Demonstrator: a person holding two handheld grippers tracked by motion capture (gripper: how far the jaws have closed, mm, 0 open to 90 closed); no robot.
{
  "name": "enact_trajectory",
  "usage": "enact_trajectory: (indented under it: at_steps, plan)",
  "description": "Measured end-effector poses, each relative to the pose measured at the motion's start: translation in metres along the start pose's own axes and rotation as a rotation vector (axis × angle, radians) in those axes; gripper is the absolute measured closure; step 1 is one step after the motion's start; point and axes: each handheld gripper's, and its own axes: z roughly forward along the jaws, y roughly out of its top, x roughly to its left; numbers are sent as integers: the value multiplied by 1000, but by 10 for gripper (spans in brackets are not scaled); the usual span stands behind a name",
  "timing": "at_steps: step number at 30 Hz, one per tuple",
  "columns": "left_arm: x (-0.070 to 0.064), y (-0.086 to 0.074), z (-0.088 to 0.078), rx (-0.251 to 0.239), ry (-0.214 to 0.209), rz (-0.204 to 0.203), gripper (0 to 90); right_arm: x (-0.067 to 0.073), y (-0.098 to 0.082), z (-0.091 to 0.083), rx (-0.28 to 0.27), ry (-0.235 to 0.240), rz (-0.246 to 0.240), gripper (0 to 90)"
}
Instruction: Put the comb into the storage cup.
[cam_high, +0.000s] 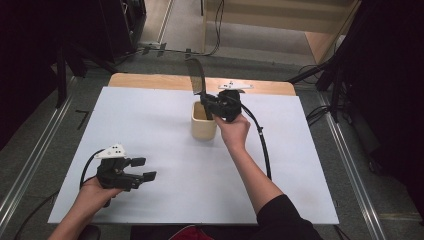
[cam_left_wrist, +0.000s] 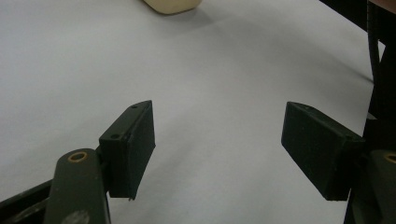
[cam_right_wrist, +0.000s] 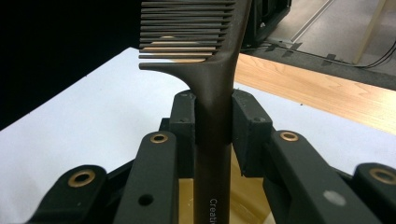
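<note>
A dark comb (cam_high: 197, 76) stands upright with its handle end down in a cream cup (cam_high: 203, 123) at the middle of the white table cover. My right gripper (cam_high: 207, 102) is shut on the comb's handle just above the cup's rim. In the right gripper view the comb (cam_right_wrist: 212, 70) is clamped between both pads, teeth pointing left, and the cup's inside (cam_right_wrist: 247, 200) shows below. My left gripper (cam_high: 142, 169) rests open near the front left of the table, nothing between its pads. In the left gripper view its jaws stand wide apart over bare white surface, with the cup's base (cam_left_wrist: 172, 5) far ahead.
The white cover (cam_high: 150, 125) lies on a wooden table whose far edge (cam_high: 150, 81) shows bare wood. The right gripper's cable (cam_high: 263, 145) trails across the table to the right of the cup. Black stands and cables surround the table on the floor.
</note>
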Motion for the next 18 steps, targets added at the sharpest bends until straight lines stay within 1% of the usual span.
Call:
enact_trajectory:
  at_steps: [12,17,18]
  plan:
    - [0,0,0,3,1,2,273,0,-5,-1,10,-13,-8,698]
    - [0,0,1,3,-2,2,273,0,-8,-1,29,-17,-4,693]
    - [0,0,1,3,-2,2,273,1,-8,-1,32,-22,-12,690]
